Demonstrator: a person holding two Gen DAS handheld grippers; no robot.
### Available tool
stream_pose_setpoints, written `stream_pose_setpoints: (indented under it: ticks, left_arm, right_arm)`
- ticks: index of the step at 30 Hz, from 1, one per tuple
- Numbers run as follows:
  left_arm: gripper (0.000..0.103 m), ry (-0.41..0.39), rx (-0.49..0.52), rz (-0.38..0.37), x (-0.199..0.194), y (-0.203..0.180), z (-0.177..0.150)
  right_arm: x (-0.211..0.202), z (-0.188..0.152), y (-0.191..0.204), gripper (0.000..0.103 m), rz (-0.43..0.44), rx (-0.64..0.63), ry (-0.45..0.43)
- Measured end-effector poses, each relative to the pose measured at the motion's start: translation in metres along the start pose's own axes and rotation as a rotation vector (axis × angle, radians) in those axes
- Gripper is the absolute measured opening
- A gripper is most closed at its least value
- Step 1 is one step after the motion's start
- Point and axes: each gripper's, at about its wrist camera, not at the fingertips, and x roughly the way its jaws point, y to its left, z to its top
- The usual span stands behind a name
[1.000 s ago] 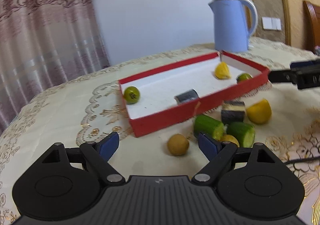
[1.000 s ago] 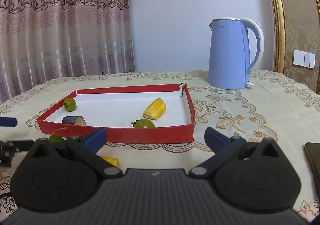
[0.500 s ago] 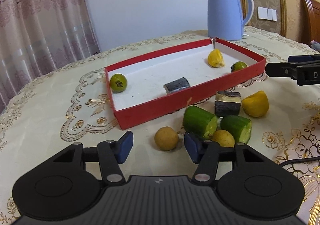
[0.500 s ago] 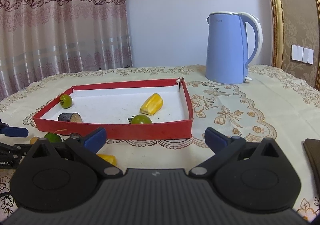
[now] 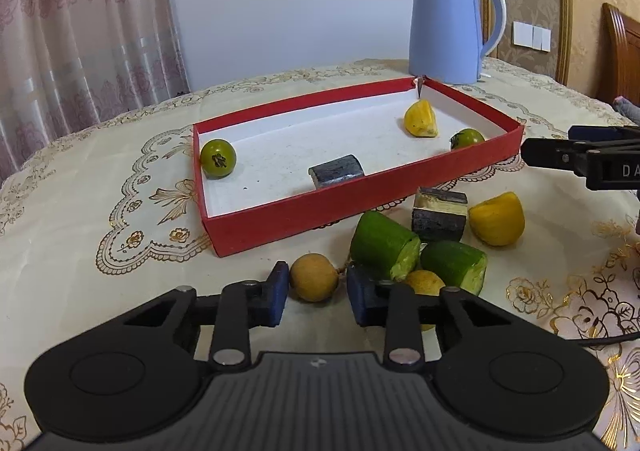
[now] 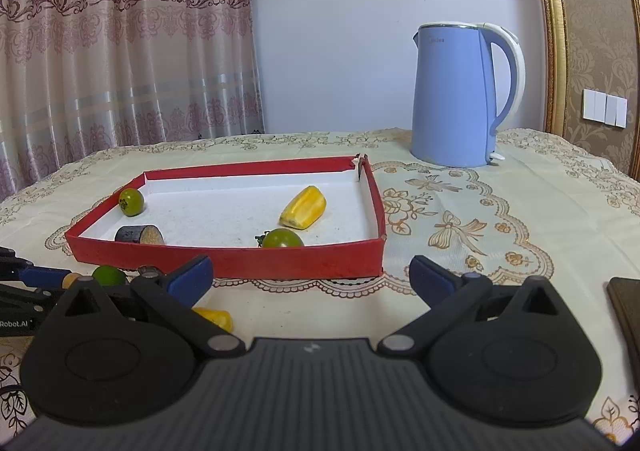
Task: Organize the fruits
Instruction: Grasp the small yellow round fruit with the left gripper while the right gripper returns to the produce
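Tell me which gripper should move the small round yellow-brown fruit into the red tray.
Left. The left gripper is closing its jaws around the small round fruit, just in front of the red tray. The right gripper stands open and empty, off to the side.

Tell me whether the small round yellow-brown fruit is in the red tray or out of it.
Out. The round fruit lies on the tablecloth in front of the red tray, between the closing pads of the left gripper.

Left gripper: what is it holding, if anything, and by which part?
The left gripper is closing on the small round yellow-brown fruit, its jaws at the fruit's two sides, on the table.
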Motion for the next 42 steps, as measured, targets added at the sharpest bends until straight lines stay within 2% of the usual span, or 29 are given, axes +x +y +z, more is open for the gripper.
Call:
stream_pose_setpoints:
  ticks: [3, 10, 15, 20, 21, 23, 26, 30, 32, 37, 40, 41, 42]
  left_arm:
    - [0.026, -0.005, -0.014, 0.013, -0.002, -0.001, -0.001]
    - [0.026, -0.053, -0.051, 0.034, -0.013, 0.0, -0.004]
    - [0.026, -0.086, -0.073, 0.082, -0.016, 0.0, -0.005]
    - [0.026, -0.119, -0.168, 0.101, -0.019, 0.014, -0.008]
    - [0.026, -0.118, -0.189, 0.099, -0.018, 0.018, -0.009]
    - [0.026, -0.127, -0.214, 0.092, -0.019, 0.022, -0.009]
    - [0.026, -0.148, -0.207, 0.099, -0.023, 0.02, -0.01]
    - [0.026, -0.163, -0.194, 0.114, -0.025, 0.018, -0.011]
    - [0.026, -0.164, -0.197, 0.113, -0.025, 0.019, -0.011]
    - [0.026, -0.162, -0.199, 0.106, -0.025, 0.019, -0.011]
    - [0.026, -0.153, -0.195, 0.101, -0.024, 0.019, -0.011]
    - [0.026, -0.144, -0.193, 0.1, -0.023, 0.019, -0.01]
    - [0.026, -0.136, -0.192, 0.105, -0.021, 0.019, -0.01]
  right_arm:
    - [0.0, 0.0, 0.0, 0.103, 0.001, 0.0, -0.001]
    - [-0.001, 0.0, 0.0, 0.103, 0.01, -0.001, -0.01]
    - [-0.006, 0.0, -0.004, 0.103, 0.077, 0.008, -0.028]
    - [-0.009, -0.002, 0.012, 0.102, 0.146, -0.164, 0.012]
    - [-0.01, -0.002, 0.017, 0.093, 0.17, -0.205, 0.017]
    - [-0.008, 0.0, 0.028, 0.086, 0.206, -0.272, 0.053]
    - [0.001, 0.001, 0.035, 0.081, 0.267, -0.296, 0.109]
    - [0.014, -0.001, 0.041, 0.061, 0.291, -0.315, 0.169]
    - [0.016, -0.004, 0.043, 0.056, 0.296, -0.317, 0.189]
    - [0.021, -0.006, 0.049, 0.056, 0.315, -0.33, 0.215]
    - [0.025, -0.007, 0.053, 0.051, 0.298, -0.344, 0.221]
    - [0.024, -0.007, 0.052, 0.045, 0.285, -0.34, 0.219]
    - [0.024, -0.007, 0.051, 0.045, 0.289, -0.333, 0.221]
